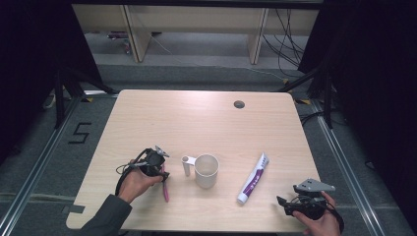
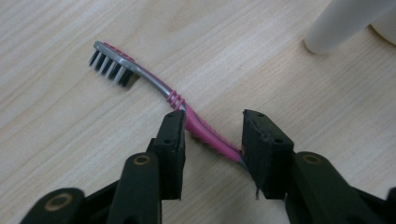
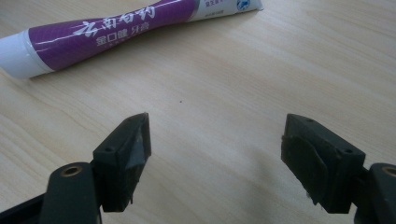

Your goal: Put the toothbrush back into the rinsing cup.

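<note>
A pink and grey toothbrush (image 2: 154, 84) with dark bristles lies flat on the wooden table (image 1: 196, 123), left of a white cup (image 1: 206, 169). My left gripper (image 2: 212, 126) is low over its pink handle, which runs slantwise between the two jaws; a wide gap remains and the pads do not press it. In the high view the left gripper (image 1: 160, 169) sits at the upper end of the toothbrush (image 1: 165, 189). A purple and white toothpaste tube (image 3: 107, 30) lies ahead of my right gripper (image 3: 217, 135), which stands open over bare wood with nothing between its jaws.
The cup's handle (image 1: 186, 164) points toward the left gripper and shows as a white post (image 2: 341, 23) at the upper right. The toothpaste tube (image 1: 253, 179) lies between the cup and the right gripper (image 1: 281, 201). A cable hole (image 1: 239, 104) is at the table's far side.
</note>
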{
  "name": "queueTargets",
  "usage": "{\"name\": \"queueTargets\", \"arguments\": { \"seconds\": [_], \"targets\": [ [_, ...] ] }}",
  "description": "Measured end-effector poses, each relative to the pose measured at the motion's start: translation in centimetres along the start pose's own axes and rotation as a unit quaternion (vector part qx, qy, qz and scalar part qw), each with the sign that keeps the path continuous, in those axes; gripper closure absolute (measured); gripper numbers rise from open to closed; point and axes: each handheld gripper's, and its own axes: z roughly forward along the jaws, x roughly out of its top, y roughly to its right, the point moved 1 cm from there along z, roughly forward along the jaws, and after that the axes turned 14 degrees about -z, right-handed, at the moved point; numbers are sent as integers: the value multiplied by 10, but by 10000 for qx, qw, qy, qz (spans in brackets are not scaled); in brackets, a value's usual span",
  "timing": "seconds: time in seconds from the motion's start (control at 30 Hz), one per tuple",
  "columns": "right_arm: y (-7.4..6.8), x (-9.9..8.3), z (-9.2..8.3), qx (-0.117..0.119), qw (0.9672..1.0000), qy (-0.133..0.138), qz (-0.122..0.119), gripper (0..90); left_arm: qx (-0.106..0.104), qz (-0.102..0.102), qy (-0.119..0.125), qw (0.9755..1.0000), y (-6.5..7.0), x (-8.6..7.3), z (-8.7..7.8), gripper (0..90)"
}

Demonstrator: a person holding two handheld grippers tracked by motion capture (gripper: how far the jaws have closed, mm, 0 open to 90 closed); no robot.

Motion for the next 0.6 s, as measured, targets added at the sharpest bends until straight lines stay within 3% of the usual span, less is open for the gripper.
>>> {"name": "queueTargets", "arguments": {
  "seconds": [0.07, 0.13, 0.33, 0.43, 0.47, 0.6],
  "targets": [
    [-2, 0, 1, 49, 9999, -6, 147, 249, 32, 92, -85, 9999, 0, 1, -1, 628],
    [0, 0, 0, 26, 10000, 19, -6, 249, 29, 164, -126, 9998, -1, 2, -1, 650],
    [-2, 1, -2, 57, 9999, -93, 112, 249, 33, 262, -436, 9987, -7, 2, -4, 716],
    [-1, 1, 0, 111, 9999, -11, 63, 249, 66, 280, -507, 9983, -9, 2, -3, 745],
    [-2, 0, 1, 112, 9999, 58, 86, 249, 80, 384, -635, 9972, -12, 3, -3, 756],
    [-5, 1, 0, 202, 9994, -53, 285, 249, 90, 462, -849, 9953, -15, 6, -2, 787]
  ]
}}
